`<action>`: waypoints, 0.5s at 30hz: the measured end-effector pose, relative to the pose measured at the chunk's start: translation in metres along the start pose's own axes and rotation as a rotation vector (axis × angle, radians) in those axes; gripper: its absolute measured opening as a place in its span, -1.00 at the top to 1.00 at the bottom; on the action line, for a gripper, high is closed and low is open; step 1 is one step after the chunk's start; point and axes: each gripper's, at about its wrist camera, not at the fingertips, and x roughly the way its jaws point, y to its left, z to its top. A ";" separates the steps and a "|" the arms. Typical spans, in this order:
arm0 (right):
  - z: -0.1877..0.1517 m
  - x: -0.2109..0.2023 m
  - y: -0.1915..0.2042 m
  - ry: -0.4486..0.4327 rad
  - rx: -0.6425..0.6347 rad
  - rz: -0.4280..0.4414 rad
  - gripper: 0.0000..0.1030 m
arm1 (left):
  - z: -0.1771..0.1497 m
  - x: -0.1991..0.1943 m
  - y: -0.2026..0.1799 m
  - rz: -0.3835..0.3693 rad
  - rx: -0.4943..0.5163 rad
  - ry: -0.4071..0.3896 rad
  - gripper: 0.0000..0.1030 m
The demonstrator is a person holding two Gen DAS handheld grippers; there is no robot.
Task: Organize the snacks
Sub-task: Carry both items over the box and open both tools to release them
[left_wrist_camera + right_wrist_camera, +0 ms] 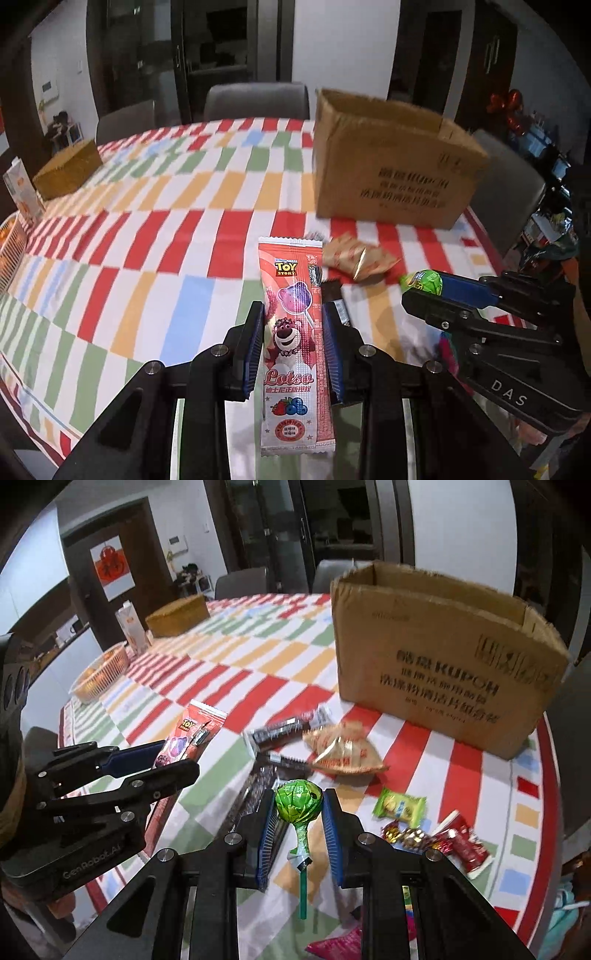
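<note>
While left gripper [293,328] jaws clamp pink Lotso packet [291,332], right gripper [300,830] jaws clamp green lollipop [298,801].

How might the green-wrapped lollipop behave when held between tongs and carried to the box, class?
The green lollipop probably weighs little. Its round head may pivot or slip between the right tongs, since its stick hangs free below. If dropped, it would likely roll in a curve on the tablecloth.
</note>
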 end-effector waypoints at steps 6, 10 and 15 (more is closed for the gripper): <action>0.013 -0.028 -0.002 -0.076 0.000 -0.020 0.49 | 0.017 -0.019 -0.009 -0.022 0.017 -0.068 0.40; 0.023 -0.044 -0.005 -0.128 0.001 -0.033 0.49 | 0.029 -0.030 -0.015 -0.035 0.029 -0.110 0.40; 0.033 -0.064 -0.012 -0.183 0.010 -0.054 0.49 | 0.047 -0.040 -0.025 -0.048 0.053 -0.160 0.40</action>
